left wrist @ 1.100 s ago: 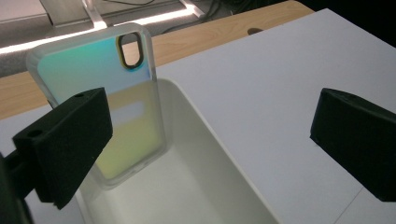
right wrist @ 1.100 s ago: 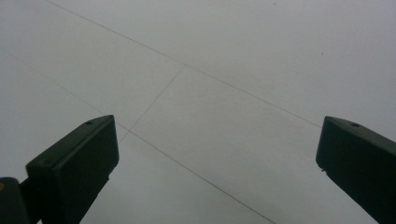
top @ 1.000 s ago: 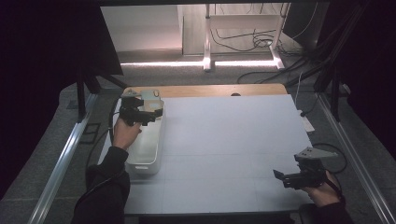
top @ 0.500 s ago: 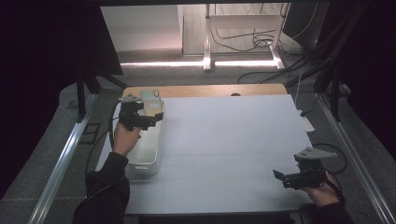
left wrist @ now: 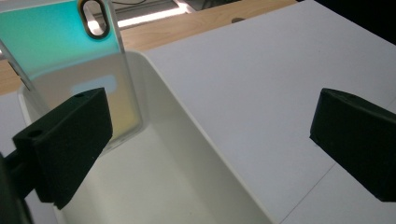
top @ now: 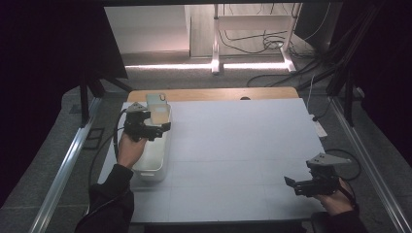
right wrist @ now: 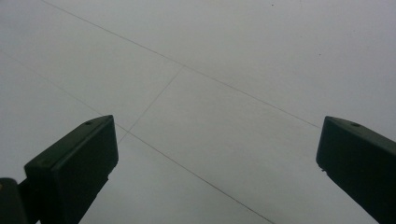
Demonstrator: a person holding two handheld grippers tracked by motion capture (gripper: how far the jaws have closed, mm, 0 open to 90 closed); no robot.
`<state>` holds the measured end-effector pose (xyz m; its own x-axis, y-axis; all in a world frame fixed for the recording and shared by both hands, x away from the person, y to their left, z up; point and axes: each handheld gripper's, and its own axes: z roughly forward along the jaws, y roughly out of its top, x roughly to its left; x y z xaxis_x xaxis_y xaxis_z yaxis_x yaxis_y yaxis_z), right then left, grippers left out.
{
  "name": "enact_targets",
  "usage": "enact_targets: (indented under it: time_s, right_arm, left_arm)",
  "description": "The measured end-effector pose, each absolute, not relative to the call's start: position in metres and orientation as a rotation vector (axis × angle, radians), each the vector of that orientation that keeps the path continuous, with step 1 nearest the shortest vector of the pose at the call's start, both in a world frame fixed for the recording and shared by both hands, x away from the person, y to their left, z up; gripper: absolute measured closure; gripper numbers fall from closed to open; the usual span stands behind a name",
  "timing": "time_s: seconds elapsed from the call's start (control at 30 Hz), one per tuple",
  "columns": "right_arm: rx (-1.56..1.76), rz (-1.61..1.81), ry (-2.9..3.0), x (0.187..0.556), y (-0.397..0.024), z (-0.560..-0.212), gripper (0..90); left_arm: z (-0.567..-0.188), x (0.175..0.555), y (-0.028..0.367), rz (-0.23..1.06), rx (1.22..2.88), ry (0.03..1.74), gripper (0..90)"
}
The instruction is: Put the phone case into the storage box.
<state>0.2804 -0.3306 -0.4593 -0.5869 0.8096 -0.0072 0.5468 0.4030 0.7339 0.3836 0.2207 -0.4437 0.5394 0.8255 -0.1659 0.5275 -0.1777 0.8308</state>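
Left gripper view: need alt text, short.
The left gripper is open, its two black jaws spread wide over a white bin on a white table. A phone case with a teal-to-pale iridescent back and an oval camera cutout leans upright against the bin's far end wall, behind the left-hand jaw.
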Motion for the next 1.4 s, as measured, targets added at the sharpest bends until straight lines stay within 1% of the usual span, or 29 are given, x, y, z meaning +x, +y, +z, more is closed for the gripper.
enact_targets:
  time_s: [0.5, 0.73, 1.4]
  right_arm:
    - [1.151, 0.998, 2.31, 0.28, -0.33, -0.459, 0.0]
    - [1.151, 1.0, 2.311, 0.28, -0.33, -0.459, 0.0]
    - [1.148, 1.002, 2.31, 0.279, -0.33, -0.459, 0.0]
  left_arm:
    - [-0.442, 0.364, 0.217, 0.407, 1.855, 1.092, 0.0]
    - [-0.442, 0.356, 0.214, 0.429, 1.865, 1.077, 0.0]
    - [-0.443, 0.328, 0.211, 0.416, 1.878, 1.048, 0.0]
